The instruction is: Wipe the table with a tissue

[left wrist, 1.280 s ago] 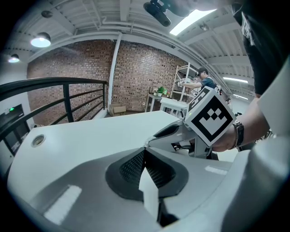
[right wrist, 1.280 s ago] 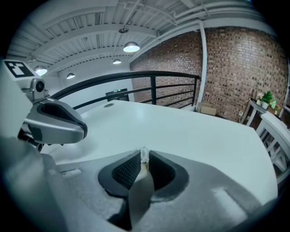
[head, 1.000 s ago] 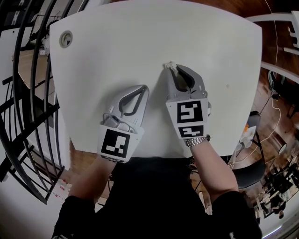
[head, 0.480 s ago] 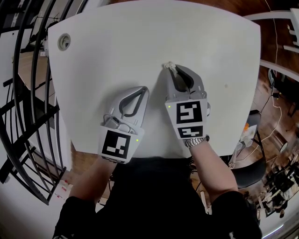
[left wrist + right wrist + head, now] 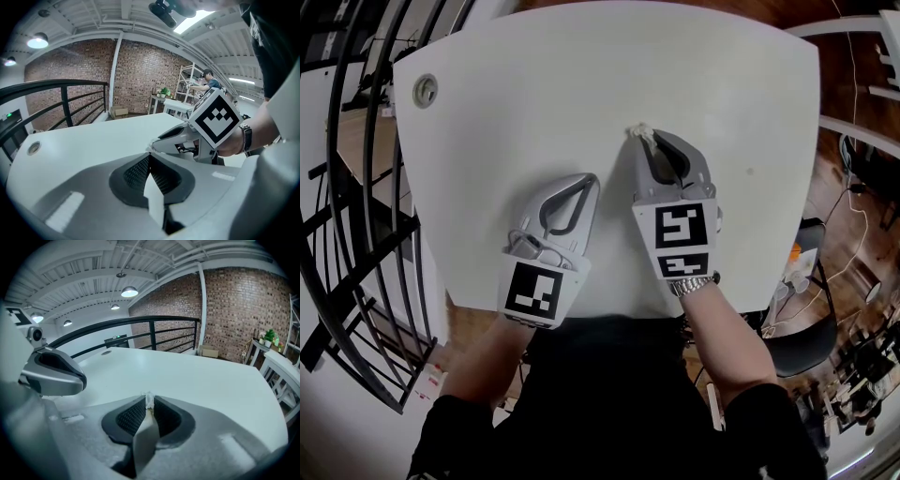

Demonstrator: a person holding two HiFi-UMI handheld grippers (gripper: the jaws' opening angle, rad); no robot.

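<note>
Right gripper (image 5: 648, 139) has its jaws pressed together on a small wad of white tissue (image 5: 638, 130), which pokes out just past the tips. Its own view shows the tissue pinched in the slit between the dark pads (image 5: 131, 417). The tissue sits on the white table (image 5: 581, 75), near the middle of the top. Left gripper (image 5: 590, 179) is just beside the right one, over the near part of the table, with its jaws closed flush and nothing between them. Both point away from the person. Each carries a marker cube (image 5: 532, 289) at its rear. A watch (image 5: 694, 283) shows on the right wrist. A round grommet (image 5: 424, 90) sits at the table's far left corner, and a black railing (image 5: 356, 187) runs along the table's left side
</note>
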